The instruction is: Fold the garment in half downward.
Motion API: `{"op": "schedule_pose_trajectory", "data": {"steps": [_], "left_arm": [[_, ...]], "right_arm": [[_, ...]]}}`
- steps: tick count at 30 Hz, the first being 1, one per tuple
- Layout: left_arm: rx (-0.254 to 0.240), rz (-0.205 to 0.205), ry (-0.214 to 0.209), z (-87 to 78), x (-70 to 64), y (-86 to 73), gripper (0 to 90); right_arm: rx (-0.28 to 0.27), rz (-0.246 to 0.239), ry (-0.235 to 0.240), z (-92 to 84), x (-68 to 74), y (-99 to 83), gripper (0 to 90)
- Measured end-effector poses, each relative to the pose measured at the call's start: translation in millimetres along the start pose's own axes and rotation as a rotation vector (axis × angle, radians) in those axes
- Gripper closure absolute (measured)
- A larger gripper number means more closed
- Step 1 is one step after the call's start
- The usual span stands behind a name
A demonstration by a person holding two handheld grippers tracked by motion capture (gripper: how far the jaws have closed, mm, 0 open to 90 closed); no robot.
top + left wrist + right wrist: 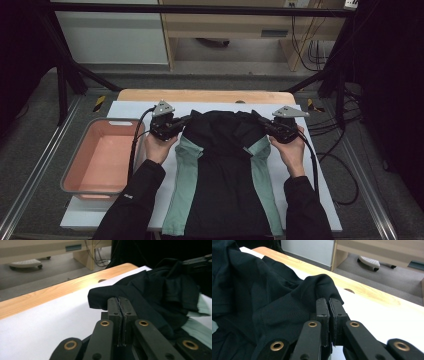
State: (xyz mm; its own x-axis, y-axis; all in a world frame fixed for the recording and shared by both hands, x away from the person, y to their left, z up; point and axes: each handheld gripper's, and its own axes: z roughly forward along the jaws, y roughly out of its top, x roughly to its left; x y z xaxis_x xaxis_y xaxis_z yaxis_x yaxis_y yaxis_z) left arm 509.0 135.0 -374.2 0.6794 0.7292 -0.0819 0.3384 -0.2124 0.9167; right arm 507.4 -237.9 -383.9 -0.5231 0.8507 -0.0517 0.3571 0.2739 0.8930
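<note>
The black fabric shirt with pale green side panels (pixel 222 170) lies spread on the white sheet (pixel 125 112) that covers the wooden table (pixel 200 95), its collar end away from the person and its hem at the near edge. The left gripper (pixel 186 120) has its 2 black jaws pressed together on a fold of the shirt's black cloth at the shoulder; in the left gripper view the left gripper (pixel 119 304) shows the jaws all but meeting, with a thin layer of cloth (pixel 100 298) pinched at their tips and bulging out just past them. The right gripper (pixel 261 121) grips the opposite shoulder the same way; in the right gripper view the right gripper (pixel 329 305) has its jaws clamped tight, a hump of black cloth (pixel 322 285) standing up directly beyond them. Between the 2 grippers the shirt's upper part is bunched and lifted off the sheet, while the body of the shirt trails back toward the person, flat on the sheet. Outward from the left gripper, beside the person's left sleeve (pixel 135 200), sits a pink rectangular plastic basin with a grey rim (pixel 100 160). A black cable (pixel 134 145) trails from the left gripper past the basin's edge.
</note>
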Motion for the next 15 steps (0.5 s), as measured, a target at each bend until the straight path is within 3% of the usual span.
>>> {"op": "schedule_pose_trajectory", "data": {"steps": [15], "left_arm": [[-0.032,0.015,-0.049,-29.2,-30.3,-24.7,88.1]], "right_arm": [[-0.028,-0.036,0.014,-29.1,23.8,-16.8,87.1]]}}
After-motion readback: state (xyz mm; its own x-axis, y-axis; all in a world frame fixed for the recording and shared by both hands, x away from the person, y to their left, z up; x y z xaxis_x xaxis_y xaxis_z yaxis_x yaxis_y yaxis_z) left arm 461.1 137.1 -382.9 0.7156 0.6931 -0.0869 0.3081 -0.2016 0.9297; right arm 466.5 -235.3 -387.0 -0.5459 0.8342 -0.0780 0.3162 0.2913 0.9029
